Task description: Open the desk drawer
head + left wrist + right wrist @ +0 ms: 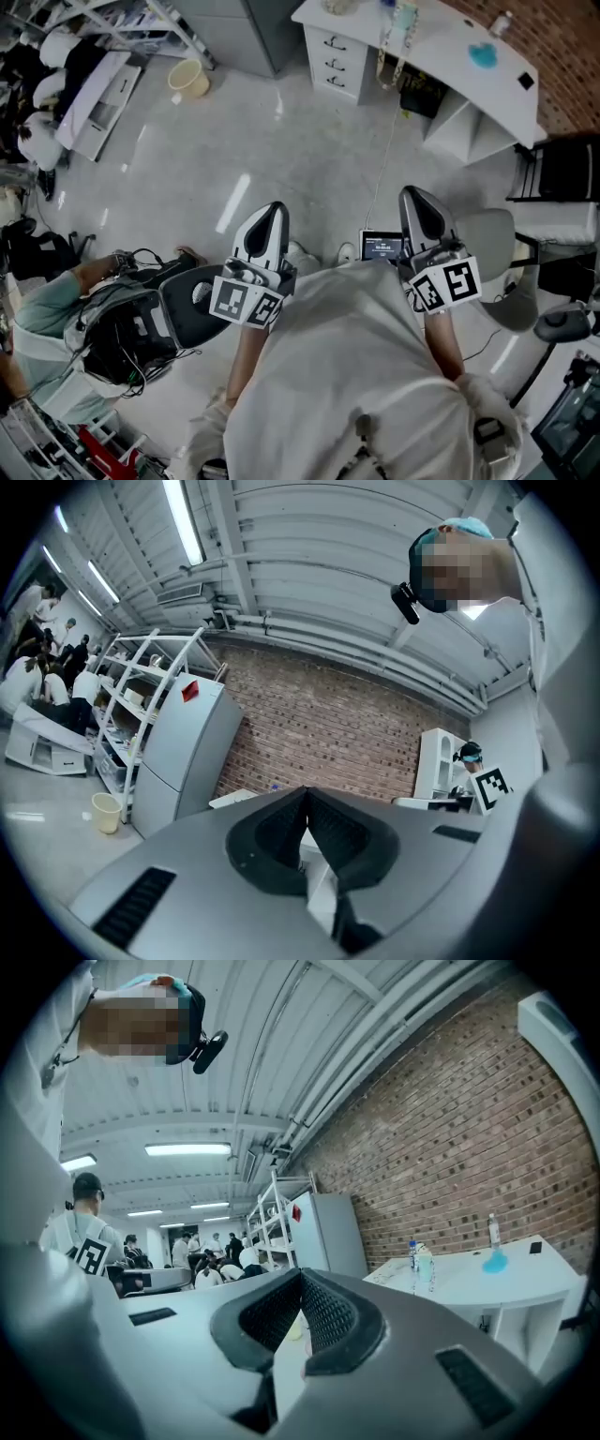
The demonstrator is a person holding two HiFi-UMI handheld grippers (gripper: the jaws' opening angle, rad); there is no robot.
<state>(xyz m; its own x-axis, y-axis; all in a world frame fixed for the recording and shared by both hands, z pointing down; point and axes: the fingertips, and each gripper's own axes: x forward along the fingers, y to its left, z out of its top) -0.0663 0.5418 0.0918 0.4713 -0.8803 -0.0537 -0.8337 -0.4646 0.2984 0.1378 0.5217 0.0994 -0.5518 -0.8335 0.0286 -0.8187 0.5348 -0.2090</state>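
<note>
The white desk (450, 42) stands at the far top right, with a stack of three drawers (334, 58) at its left end, all closed. My left gripper (272, 214) and right gripper (415, 199) are held side by side in front of the person's body, well short of the desk, pointing level toward it. Both are shut with nothing between the jaws. In the left gripper view the left gripper (305, 810) has its jaws pressed together, as does the right gripper (300, 1290) in the right gripper view, where the desk (487, 1283) lies to the right.
A bucket (189, 78) stands on the floor at top left. A person with a headset (122, 323) crouches at lower left. A grey chair (497, 253) sits to the right. On the desk are a blue object (483, 54) and bottles (492, 1230). A grey cabinet (183, 752) stands against the brick wall.
</note>
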